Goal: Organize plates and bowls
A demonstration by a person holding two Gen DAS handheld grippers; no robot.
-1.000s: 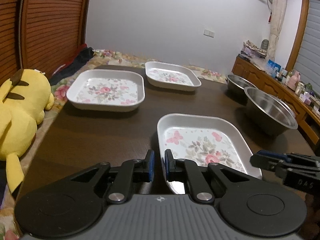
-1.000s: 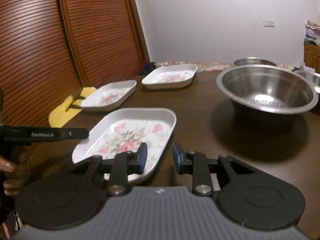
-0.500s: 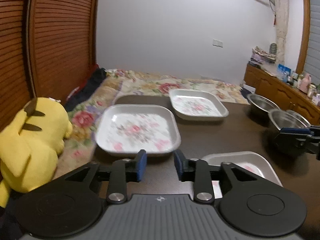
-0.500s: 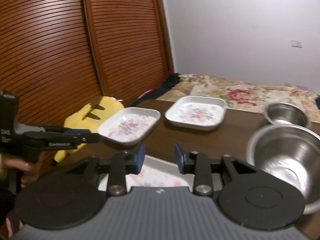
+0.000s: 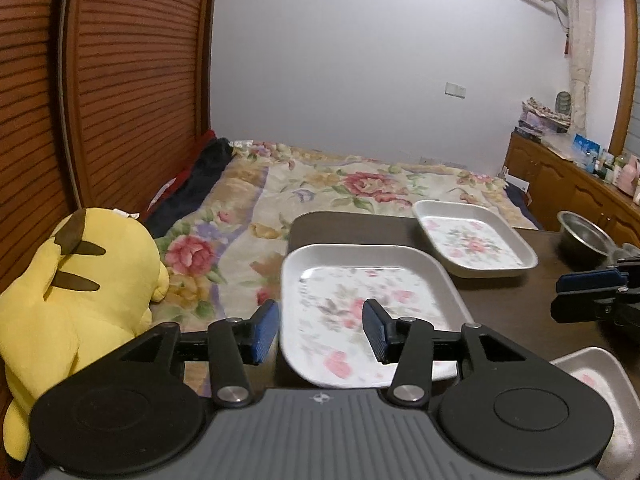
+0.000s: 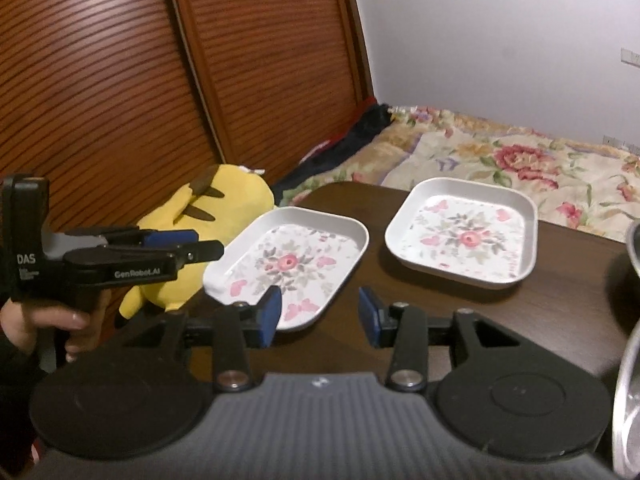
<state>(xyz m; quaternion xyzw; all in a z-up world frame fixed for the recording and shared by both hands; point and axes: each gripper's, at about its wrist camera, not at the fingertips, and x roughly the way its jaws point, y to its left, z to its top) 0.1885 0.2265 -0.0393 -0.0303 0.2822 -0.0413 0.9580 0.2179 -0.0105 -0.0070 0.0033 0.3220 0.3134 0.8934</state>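
Three white square plates with pink flower prints lie on the dark wooden table. The left plate is just ahead of both grippers. Behind it to the right lies the far plate. Only a corner of the third plate shows at the lower right. My left gripper hangs open and empty above the left plate's near edge. My right gripper is open too, holding nothing. Steel bowls stand on the right.
A yellow plush toy leans at the table's left edge. A bed with a flowered cover runs behind the table. Slatted wooden doors close off the left. A hand holds the left gripper's handle.
Both grippers have risen and swung left, from the near plate toward the left plate. The left jaws went from nearly closed to wide apart. The right jaws widened as well.
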